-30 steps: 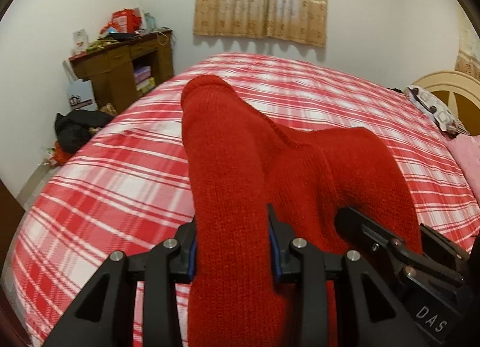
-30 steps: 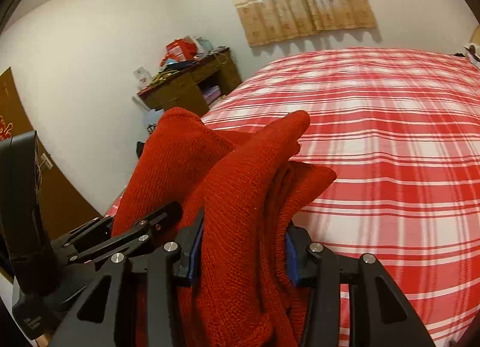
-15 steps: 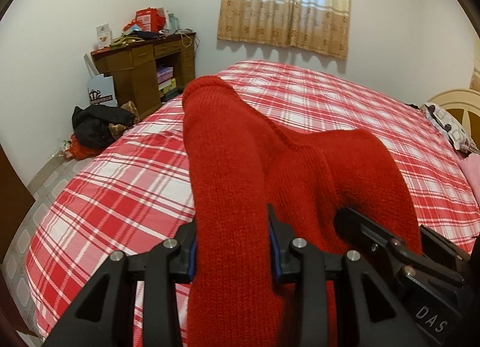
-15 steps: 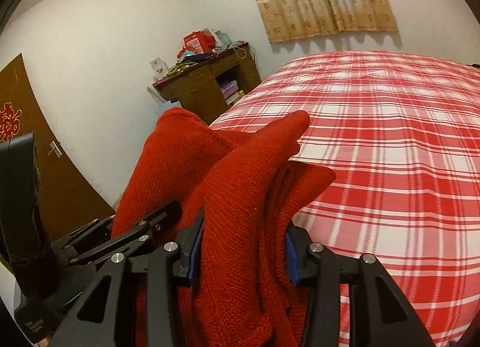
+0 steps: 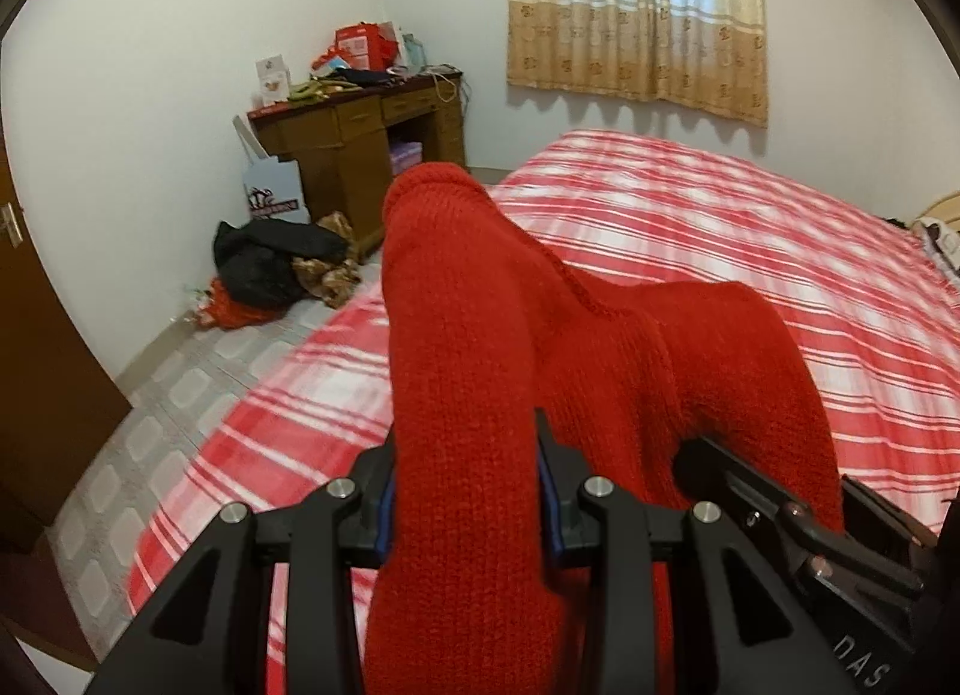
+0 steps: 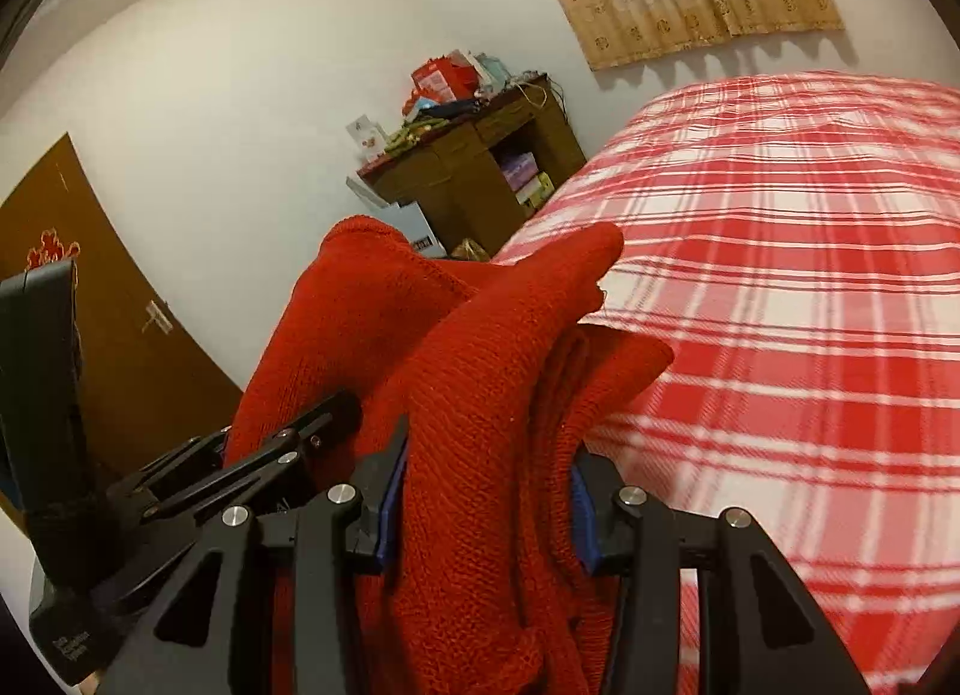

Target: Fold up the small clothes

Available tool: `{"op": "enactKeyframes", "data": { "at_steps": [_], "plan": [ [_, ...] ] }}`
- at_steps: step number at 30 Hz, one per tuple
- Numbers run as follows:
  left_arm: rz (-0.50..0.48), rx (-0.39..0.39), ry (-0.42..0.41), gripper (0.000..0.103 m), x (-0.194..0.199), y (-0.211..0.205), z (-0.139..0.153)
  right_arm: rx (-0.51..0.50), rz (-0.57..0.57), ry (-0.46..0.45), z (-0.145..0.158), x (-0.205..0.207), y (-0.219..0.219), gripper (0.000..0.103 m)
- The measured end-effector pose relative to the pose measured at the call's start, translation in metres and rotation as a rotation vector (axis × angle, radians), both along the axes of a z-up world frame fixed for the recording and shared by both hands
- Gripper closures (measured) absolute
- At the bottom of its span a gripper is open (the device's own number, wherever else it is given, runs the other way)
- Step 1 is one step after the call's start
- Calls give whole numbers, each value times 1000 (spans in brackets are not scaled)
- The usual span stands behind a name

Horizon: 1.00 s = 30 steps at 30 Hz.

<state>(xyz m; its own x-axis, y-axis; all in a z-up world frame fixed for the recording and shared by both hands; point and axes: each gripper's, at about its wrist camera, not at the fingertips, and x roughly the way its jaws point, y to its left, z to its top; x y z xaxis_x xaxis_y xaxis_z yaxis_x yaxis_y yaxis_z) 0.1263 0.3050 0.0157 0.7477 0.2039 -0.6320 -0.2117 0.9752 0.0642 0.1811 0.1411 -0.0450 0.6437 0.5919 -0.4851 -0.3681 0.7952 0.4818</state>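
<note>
Bedroom floor (image 5: pixel 198 383) had come into view beyond the bed (image 5: pixel 750 251) corner; both grippers, left (image 5: pixel 465 515) and right (image 6: pixel 486 506), stayed clamped on the knit (image 5: pixel 480 395), carried sideways, unfolded.

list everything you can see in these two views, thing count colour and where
red knit garment: 1, red, bunched and held up over the bed, gripped by both tongs
bed: 1, red and white plaid cover, fills the right and middle of both views
desk: 1, dark brown wood, against the far wall beside the bed, cluttered on top
red box: 1, red, on the desk top
paper bag: 1, white with print, on the floor against the desk
clothes heap: 1, black, brown and red, on the tiled floor by the desk
curtain: 1, beige patterned, on the far wall
door: 1, brown, left wall
left tongs: 1, black, shut on the garment
right tongs: 1, black, shut on the garment
</note>
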Motion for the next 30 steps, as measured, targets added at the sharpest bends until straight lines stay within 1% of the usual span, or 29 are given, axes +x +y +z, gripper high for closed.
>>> {"op": "enactKeyframes", "data": {
  "at_steps": [3,6,8,10,12,14,17,20,21,22,23,24,25,26,27,28,30],
  "plan": [
    [-3,12,-21,66,21,10,-11,8,-21,3,-17,21,7,58],
    [6,28,-26,66,41,17,-29,-10,-37,39,-38,42,12,58],
    [18,33,-1,66,55,21,-44,-27,-44,76,-54,56,15,58],
    [33,28,33,67,66,23,-59,-53,-47,85,-65,63,16,58],
    [47,31,41,67,71,25,-68,-92,-41,67,-71,67,20,58],
    [49,26,35,67,71,28,-70,-101,-37,92,-75,72,22,57],
    [58,36,51,66,72,30,-78,-97,-27,136,-81,82,19,54],
    [68,29,68,60,77,32,-85,-40,-17,207,-90,94,11,46],
    [69,19,75,57,80,35,-84,-24,-7,220,-91,97,8,44],
    [72,2,82,52,81,37,-84,-16,11,234,-92,99,6,43],
    [80,-23,90,50,83,42,-83,-27,36,242,-89,100,4,42],
    [79,-65,101,47,83,48,-84,-41,53,245,-86,97,2,39],
    [77,-101,111,43,81,53,-82,-42,62,242,-82,94,-2,39],
    [73,-127,115,41,78,57,-80,-34,64,227,-75,87,-9,39],
    [67,-151,112,37,71,60,-77,-15,49,198,-66,78,-19,39],
    [51,-172,103,35,59,62,-71,18,29,158,-57,63,-30,39],
    [49,-173,94,32,39,61,-66,63,28,125,-47,41,-44,38]
  ]
}}
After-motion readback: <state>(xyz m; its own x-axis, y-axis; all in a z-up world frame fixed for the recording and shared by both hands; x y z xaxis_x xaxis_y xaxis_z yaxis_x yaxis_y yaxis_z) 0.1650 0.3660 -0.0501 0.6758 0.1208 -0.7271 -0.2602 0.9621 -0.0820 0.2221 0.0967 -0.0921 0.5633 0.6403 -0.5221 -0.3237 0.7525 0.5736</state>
